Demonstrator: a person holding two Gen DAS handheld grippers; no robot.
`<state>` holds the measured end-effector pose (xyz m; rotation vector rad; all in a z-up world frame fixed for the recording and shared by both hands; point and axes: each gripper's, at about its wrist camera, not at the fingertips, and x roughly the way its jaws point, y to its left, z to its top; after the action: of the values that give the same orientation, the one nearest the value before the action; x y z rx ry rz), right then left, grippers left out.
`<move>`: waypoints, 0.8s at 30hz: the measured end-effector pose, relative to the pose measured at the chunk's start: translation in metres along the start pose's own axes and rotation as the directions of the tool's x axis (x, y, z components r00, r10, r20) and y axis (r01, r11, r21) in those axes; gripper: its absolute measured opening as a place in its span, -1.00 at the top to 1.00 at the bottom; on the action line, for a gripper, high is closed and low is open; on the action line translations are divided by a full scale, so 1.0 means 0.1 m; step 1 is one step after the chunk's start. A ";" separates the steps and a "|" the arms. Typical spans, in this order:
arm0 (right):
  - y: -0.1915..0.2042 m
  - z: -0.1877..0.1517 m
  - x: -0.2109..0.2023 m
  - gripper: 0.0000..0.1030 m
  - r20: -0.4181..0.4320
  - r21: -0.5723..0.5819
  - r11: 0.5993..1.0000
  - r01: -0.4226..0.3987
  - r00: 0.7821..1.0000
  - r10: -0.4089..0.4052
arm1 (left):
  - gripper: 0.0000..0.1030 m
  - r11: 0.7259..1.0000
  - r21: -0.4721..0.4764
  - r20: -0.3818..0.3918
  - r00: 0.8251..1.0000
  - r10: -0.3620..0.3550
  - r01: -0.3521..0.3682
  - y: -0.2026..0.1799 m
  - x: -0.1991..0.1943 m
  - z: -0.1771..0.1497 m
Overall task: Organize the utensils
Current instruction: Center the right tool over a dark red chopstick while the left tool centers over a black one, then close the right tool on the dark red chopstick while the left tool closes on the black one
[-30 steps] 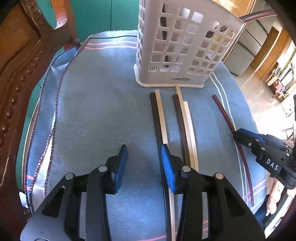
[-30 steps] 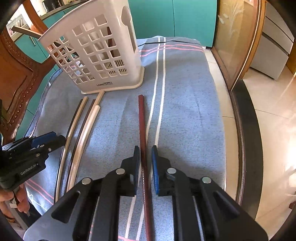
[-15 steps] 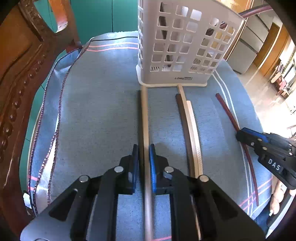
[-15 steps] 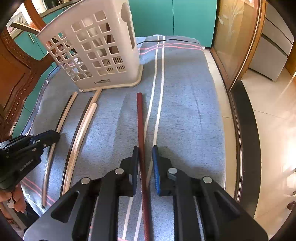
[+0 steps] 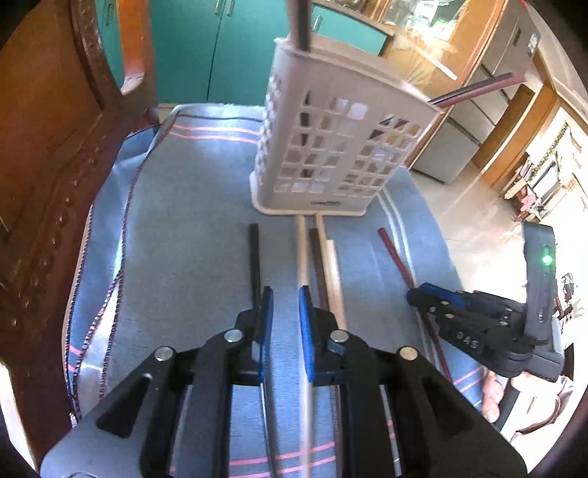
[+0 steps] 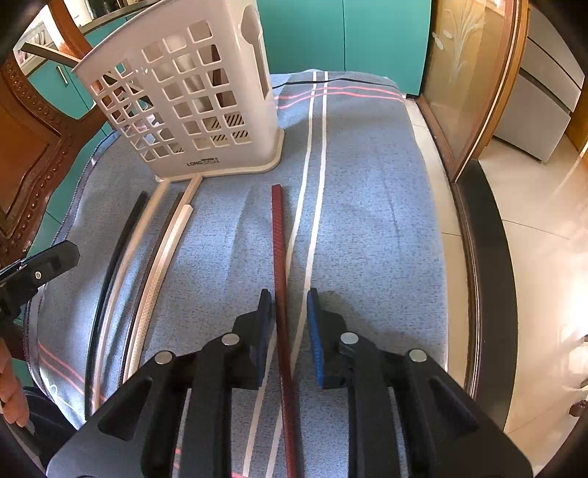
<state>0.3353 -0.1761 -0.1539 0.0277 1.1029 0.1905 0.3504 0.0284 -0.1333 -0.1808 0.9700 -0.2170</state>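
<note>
A white lattice utensil holder stands on the blue cloth, with dark sticks poking out of its top. Several chopsticks lie in front of it: a black one, a beige one, a brown and cream pair, and a dark red one. My left gripper is open and empty, between the black and beige chopsticks. My right gripper is open with the red chopstick lying between its fingers, untouched.
A carved wooden chair back stands at the left. The blue striped cloth covers the table; its right edge drops to the tiled floor. Teal cabinets stand behind.
My left gripper was shut on the beige and black pair; now it is open and raised, and the two sticks lie apart. My right gripper has opened around the red chopstick.
</note>
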 end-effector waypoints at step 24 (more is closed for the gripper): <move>0.32 0.07 0.15 0.46 0.077 -0.096 0.991 0.089 0.994 -0.081 | 0.43 0.967 0.049 -0.084 0.964 0.253 -0.250 -0.01 0.51 0.12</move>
<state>0.3438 -0.1419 -0.1599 -0.1004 1.0188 0.1663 0.3883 0.0146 -0.1665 -0.0119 1.0673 -0.0094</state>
